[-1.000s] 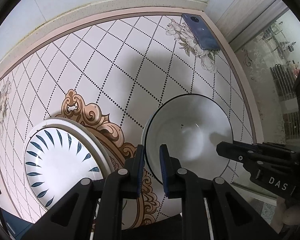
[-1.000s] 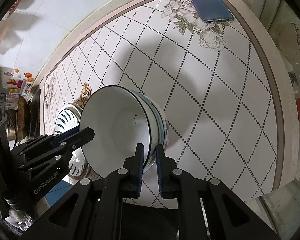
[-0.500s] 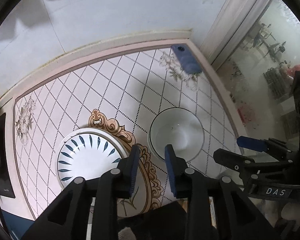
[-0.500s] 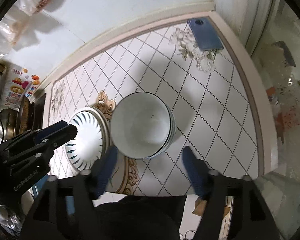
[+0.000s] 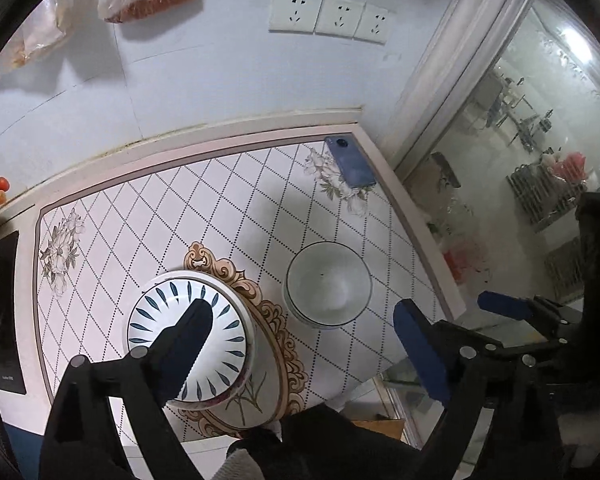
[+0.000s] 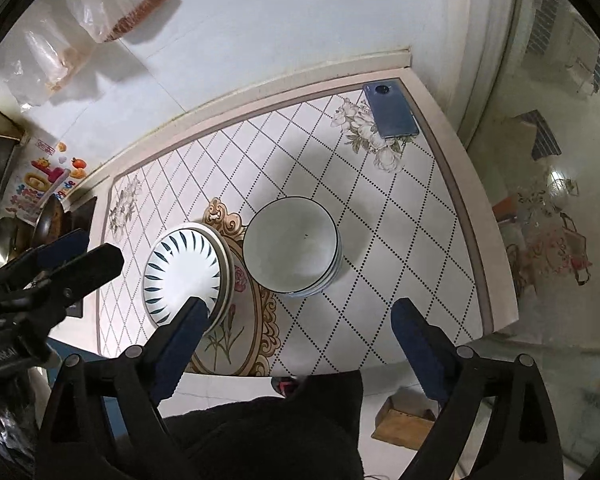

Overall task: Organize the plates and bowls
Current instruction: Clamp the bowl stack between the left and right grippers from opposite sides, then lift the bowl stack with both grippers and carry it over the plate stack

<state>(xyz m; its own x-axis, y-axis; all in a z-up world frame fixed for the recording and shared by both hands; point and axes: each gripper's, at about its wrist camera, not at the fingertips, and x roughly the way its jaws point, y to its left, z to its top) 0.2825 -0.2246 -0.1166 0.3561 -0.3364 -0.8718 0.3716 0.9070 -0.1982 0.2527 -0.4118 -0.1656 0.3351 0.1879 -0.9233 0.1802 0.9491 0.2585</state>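
Note:
A stack of white bowls with dark rims stands on the tiled table. To its left is a stack of plates with a blue leaf pattern. My left gripper is wide open and empty, held high above the table over both stacks. My right gripper is wide open and empty too, high above the table's near edge. Each gripper shows at the side of the other's view.
A blue phone lies at the table's far right corner. The wall with sockets and hanging bags is behind. A glass door is on the right, a stove with pans on the left.
Both grippers let go of the bowl rim, opened wide and rose high above the table. The bowls stay stacked beside the plates.

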